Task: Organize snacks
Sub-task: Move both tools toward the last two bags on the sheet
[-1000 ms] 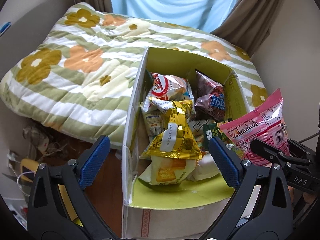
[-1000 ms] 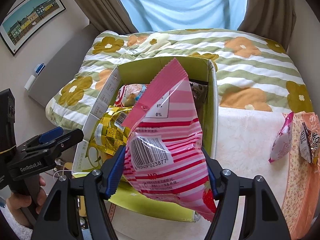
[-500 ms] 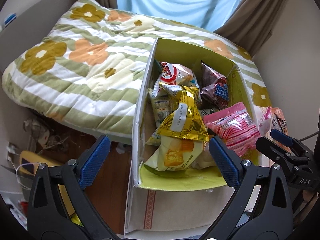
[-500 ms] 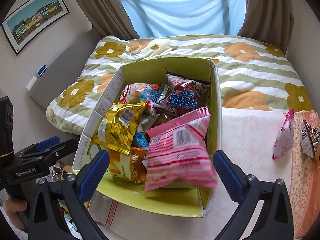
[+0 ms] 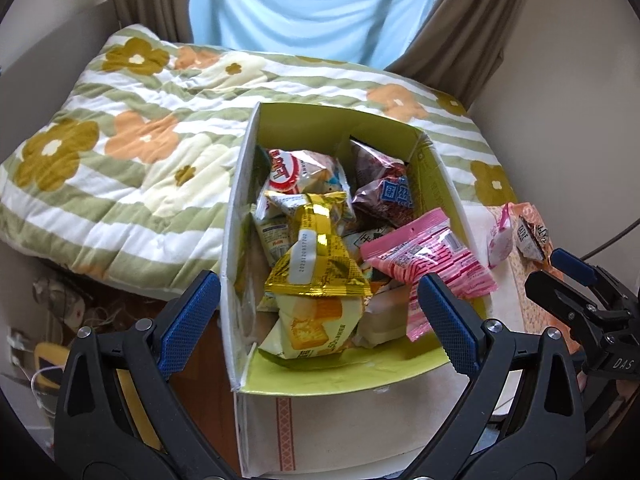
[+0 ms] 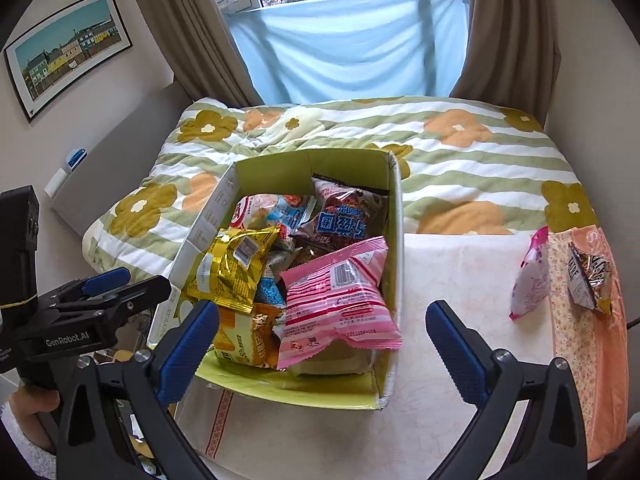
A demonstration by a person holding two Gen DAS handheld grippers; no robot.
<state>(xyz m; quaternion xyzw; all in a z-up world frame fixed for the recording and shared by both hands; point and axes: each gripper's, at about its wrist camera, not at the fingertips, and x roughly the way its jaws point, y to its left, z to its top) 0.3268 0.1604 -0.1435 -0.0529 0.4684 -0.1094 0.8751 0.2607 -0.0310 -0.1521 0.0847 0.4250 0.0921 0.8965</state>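
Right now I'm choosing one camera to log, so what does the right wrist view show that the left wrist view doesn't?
Only the right wrist view: a framed picture on the wall, window panes above the blue cloth, and a hand gripping the left hand-held gripper.
Only the left wrist view: floor clutter beside the bed.
Both: the green box, the pink striped packet lying in it, the gold packet, and two packets still outside.

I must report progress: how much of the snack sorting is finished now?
Done: the box holds many packets, the pink bag on top. In hand: nothing; the right gripper and left gripper are open and empty. Left: a white-pink packet and a brown packet lie outside on the table.
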